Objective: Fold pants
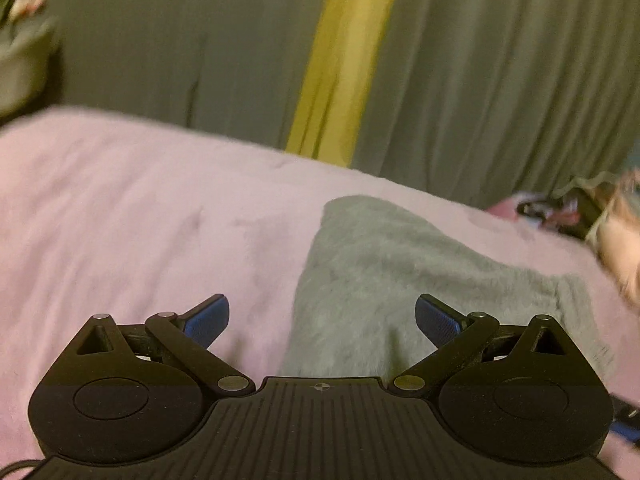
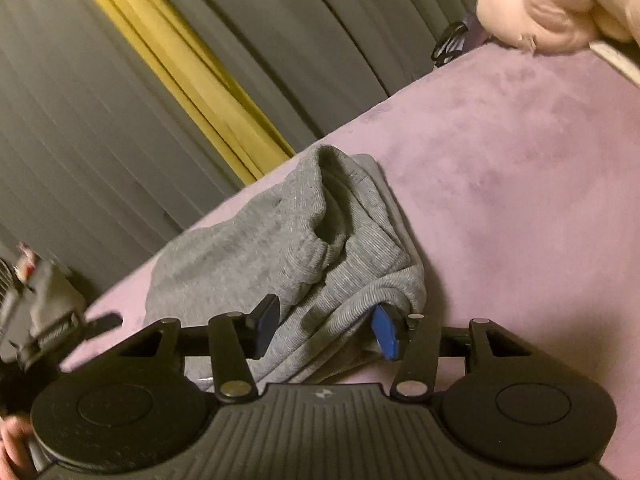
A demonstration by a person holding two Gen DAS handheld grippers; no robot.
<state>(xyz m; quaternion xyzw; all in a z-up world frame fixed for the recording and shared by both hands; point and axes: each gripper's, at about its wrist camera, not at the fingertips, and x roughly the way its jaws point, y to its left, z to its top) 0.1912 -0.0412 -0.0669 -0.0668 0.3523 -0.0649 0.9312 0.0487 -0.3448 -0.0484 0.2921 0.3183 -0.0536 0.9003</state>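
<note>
Grey knit pants (image 2: 248,256) lie bunched in folded layers on a pink blanket (image 2: 520,184). My right gripper (image 2: 325,326) has a thick bundle of that fabric between its blue pads, both touching the cloth, so it is shut on the pants. In the left wrist view the pants (image 1: 380,264) lie as a flatter grey shape on the blanket (image 1: 120,208). My left gripper (image 1: 322,316) hovers above their near edge, wide open and holding nothing. The right wrist view is blurred at its left edge, where the left gripper (image 2: 52,328) shows.
Grey curtains with a yellow strip (image 1: 344,60) hang behind the bed. A pink plush (image 2: 532,12) lies at the far right corner of the blanket. Dark small items (image 1: 560,212) sit at the bed's right edge beside a blurred hand (image 1: 624,248).
</note>
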